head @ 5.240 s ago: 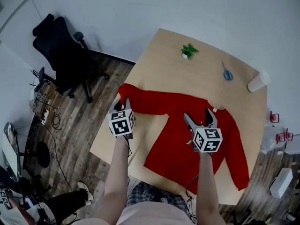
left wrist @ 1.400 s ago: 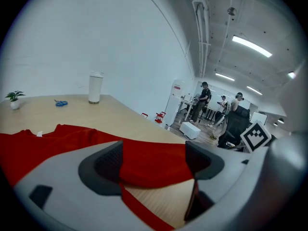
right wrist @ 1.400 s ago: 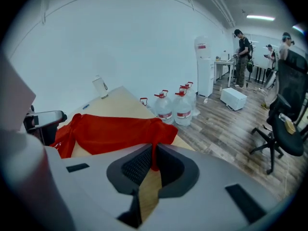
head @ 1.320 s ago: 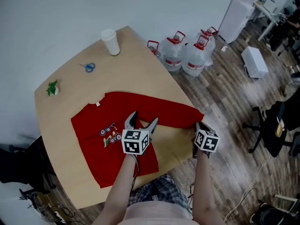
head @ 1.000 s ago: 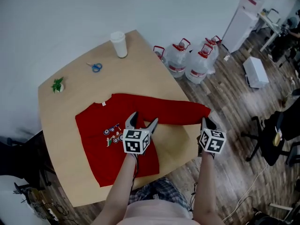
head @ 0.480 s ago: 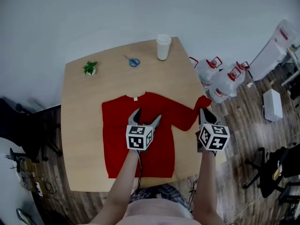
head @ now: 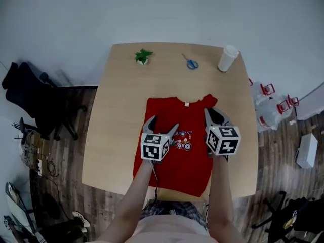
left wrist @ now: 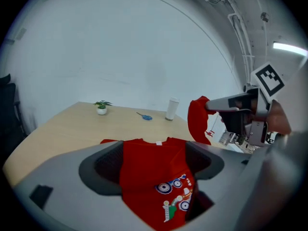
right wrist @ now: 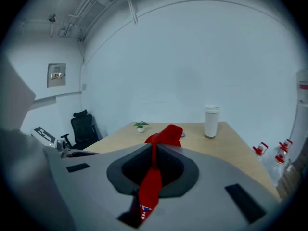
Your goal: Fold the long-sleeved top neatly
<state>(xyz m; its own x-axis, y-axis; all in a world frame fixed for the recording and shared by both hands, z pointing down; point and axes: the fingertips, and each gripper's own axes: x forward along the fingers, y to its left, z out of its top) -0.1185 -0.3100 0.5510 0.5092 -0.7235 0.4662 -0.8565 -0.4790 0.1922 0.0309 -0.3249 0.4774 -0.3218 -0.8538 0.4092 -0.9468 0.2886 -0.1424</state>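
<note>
The red long-sleeved top (head: 172, 146) lies flat in the middle of the wooden table (head: 116, 110), with its printed front up. My right gripper (head: 213, 114) is shut on the right sleeve and holds its cuff (head: 209, 101) lifted over the top's right shoulder. In the right gripper view the sleeve cloth (right wrist: 153, 177) runs between the closed jaws (right wrist: 153, 147) and the cuff (right wrist: 168, 134) bunches beyond them. My left gripper (head: 163, 123) hovers open over the top's middle, and the print (left wrist: 175, 203) shows between its spread jaws (left wrist: 153, 150). The left sleeve is not visible.
At the table's far edge stand a small potted plant (head: 142, 56), blue scissors (head: 191, 63) and a white cup (head: 227, 57). An office chair (head: 30, 95) stands on the floor at left. Water bottles (head: 276, 108) and a white box (head: 307, 150) sit at right.
The right sleeve, earlier stretched out sideways over the table, has been lifted and carried in over the top's body by my right gripper. The left gripper stayed open above the top.
</note>
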